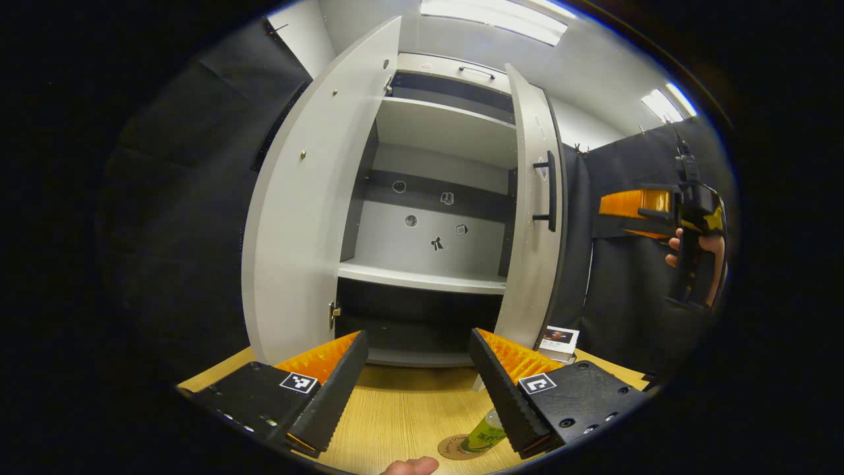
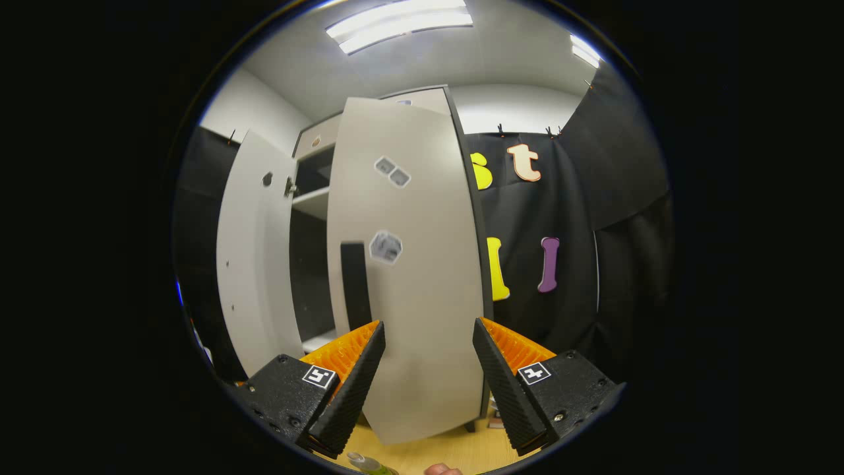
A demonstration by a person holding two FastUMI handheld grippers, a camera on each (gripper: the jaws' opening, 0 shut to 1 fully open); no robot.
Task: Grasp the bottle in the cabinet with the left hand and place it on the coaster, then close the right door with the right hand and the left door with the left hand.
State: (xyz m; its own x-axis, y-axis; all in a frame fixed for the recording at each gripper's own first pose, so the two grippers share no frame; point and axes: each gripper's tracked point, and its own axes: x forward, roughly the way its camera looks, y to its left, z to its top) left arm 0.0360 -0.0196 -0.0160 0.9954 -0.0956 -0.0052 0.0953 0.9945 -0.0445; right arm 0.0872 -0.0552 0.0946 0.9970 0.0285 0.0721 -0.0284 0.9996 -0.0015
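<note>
A green-labelled bottle (image 1: pixel 484 432) stands on a round coaster (image 1: pixel 453 448) on the wooden table, partly hidden behind one finger of my left gripper (image 1: pixel 418 332). That gripper is open and holds nothing; it faces the open cabinet. The cabinet's left door (image 1: pixel 297 218) and right door (image 1: pixel 533 224) both stand open, and the right door carries a black handle (image 1: pixel 550 191). My right gripper (image 2: pixel 427 323) is open, close in front of the right door's outer face (image 2: pixel 415 264) near its handle (image 2: pixel 356 284). In the left gripper view, the right gripper (image 1: pixel 636 212) hangs to the right of that door, held by a hand (image 1: pixel 699 247).
The cabinet shelves (image 1: pixel 422 277) hold nothing. A small booklet (image 1: pixel 559 343) lies on the table by the right door's foot. A fingertip (image 1: pixel 412 467) shows at the table's near edge. Black cloth walls close in on both sides. The bottle's cap (image 2: pixel 366 462) shows low in the right gripper view.
</note>
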